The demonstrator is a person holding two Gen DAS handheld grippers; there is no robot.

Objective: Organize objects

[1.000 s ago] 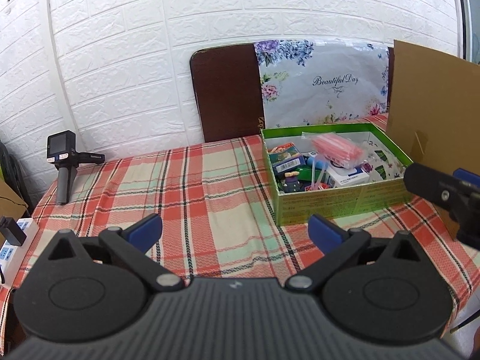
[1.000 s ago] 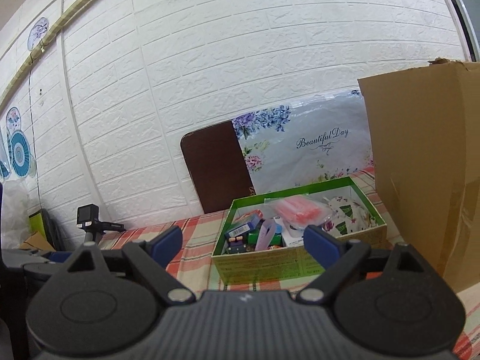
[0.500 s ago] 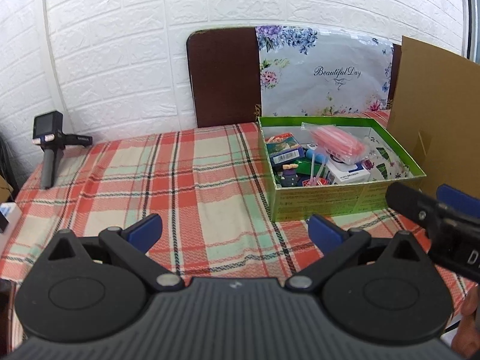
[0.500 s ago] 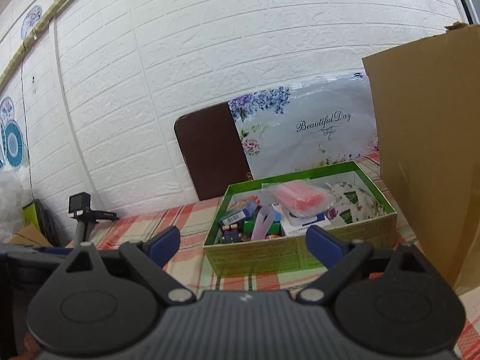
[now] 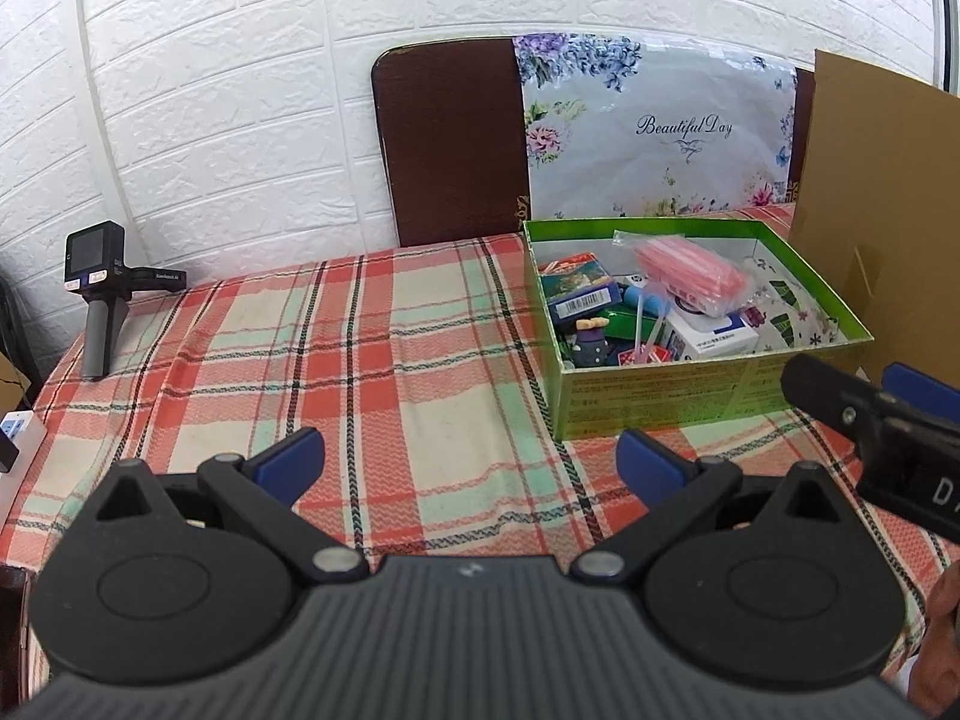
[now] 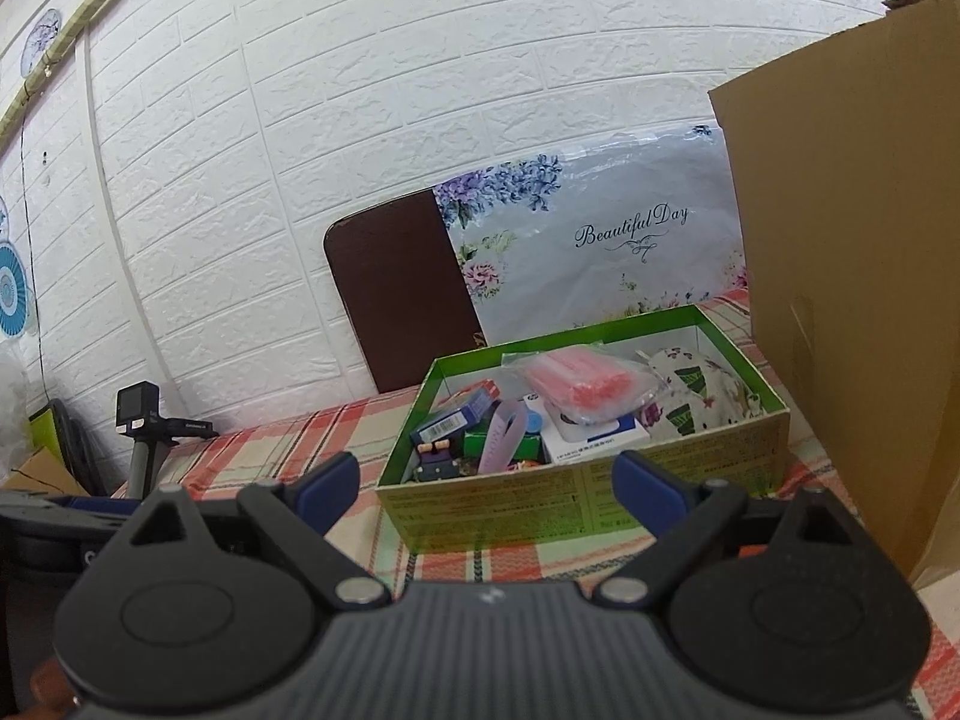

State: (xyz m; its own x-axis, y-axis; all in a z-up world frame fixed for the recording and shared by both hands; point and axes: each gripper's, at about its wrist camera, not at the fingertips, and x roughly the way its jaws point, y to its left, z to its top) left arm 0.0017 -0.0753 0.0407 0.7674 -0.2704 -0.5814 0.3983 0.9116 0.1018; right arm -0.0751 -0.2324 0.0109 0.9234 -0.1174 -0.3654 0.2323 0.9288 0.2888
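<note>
A green cardboard box stands on the plaid tablecloth, filled with several small objects: a pink bag, a white and blue carton, card packs, a purple figure and a floral cloth. My left gripper is open over bare cloth, left of the box's front. My right gripper is open just before the box's front wall, holding nothing; its dark body shows at the right of the left wrist view.
A tall brown cardboard box stands right of the green box. A dark board and a floral bag lean on the white brick wall. A small camera on a handle stands at the table's left edge.
Both grippers have moved closer to the green box and tilted a little downward; the box sits larger in both views. Both jaws stay open and empty.
</note>
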